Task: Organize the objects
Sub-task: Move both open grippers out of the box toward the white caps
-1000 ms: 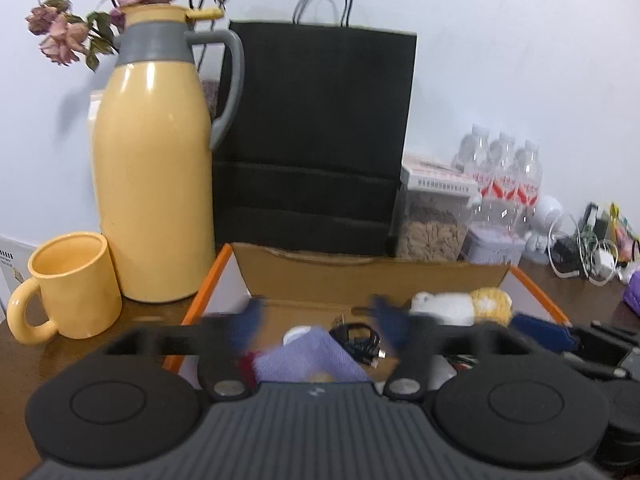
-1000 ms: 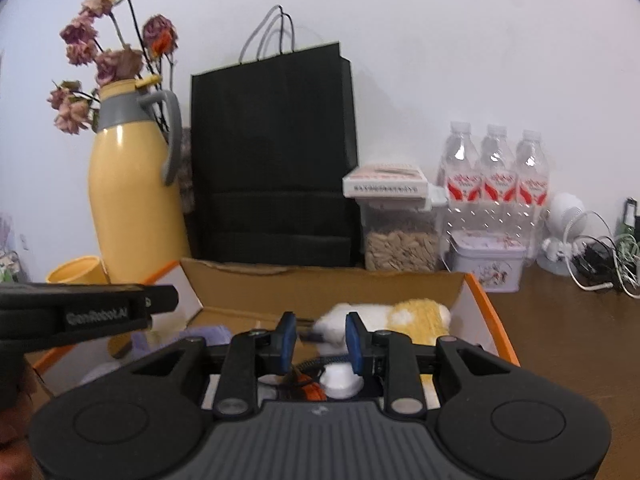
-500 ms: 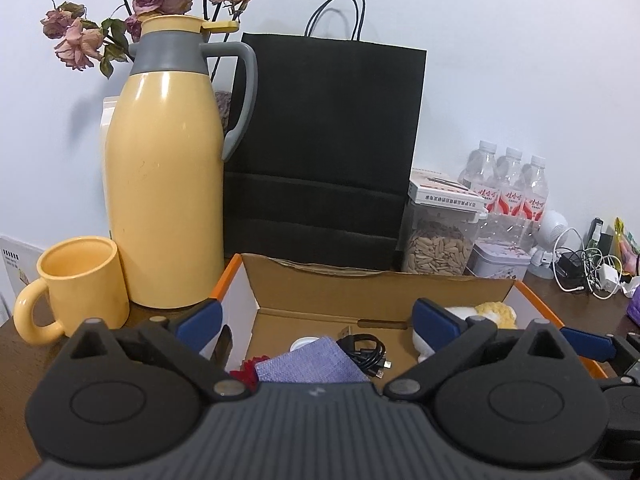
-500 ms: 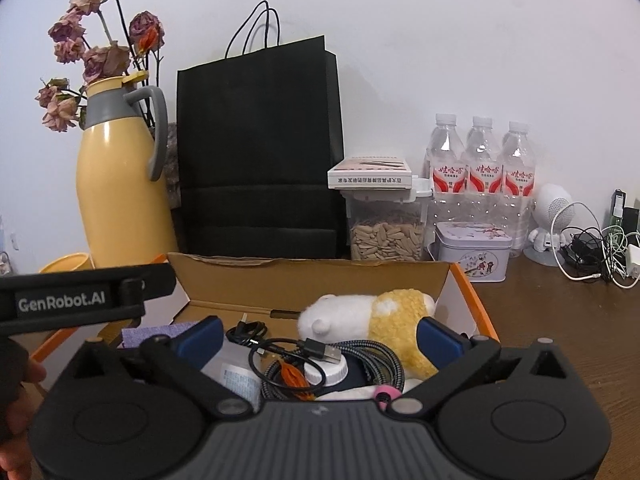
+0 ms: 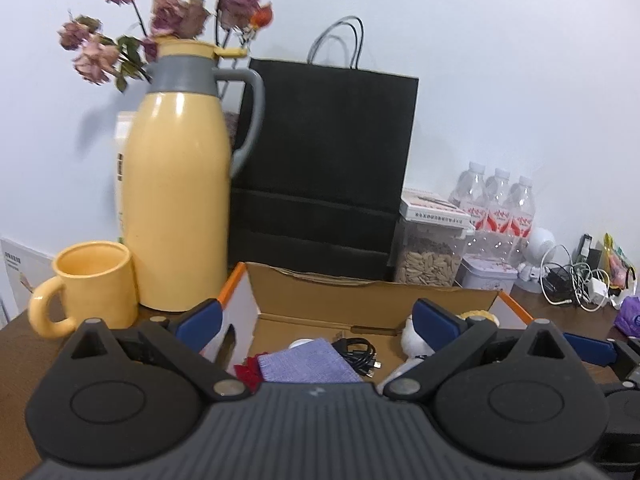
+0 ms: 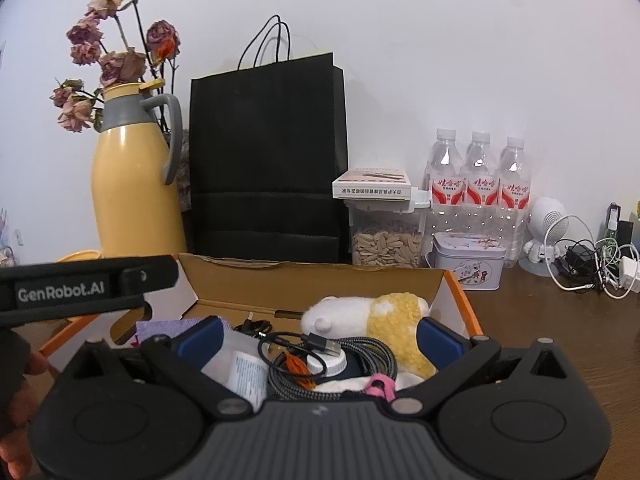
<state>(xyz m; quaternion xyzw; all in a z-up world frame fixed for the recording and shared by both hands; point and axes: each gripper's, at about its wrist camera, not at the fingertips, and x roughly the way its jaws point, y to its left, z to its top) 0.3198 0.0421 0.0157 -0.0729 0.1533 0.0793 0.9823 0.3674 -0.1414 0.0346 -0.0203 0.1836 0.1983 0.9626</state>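
Both grippers spread wide over the open cardboard box [image 6: 312,284]

The right gripper [image 6: 318,338] and left gripper [image 5: 316,320] hold nothing, their bodies hiding the box's near end. Inside lie a braided cable [image 6: 372,360], a half-hidden white bottle [image 6: 246,372], a purple cloth [image 5: 308,364] and a plush toy [image 6: 372,316]. Behind stands a yellow thermos [image 5: 176,208], its flowers cut off.

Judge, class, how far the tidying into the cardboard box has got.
Done: the cardboard box already holds a plush toy, cables and a purple cloth. In hand: nothing; the left gripper and right gripper have open, empty jaws. Left: possibly the loose chargers on the table.
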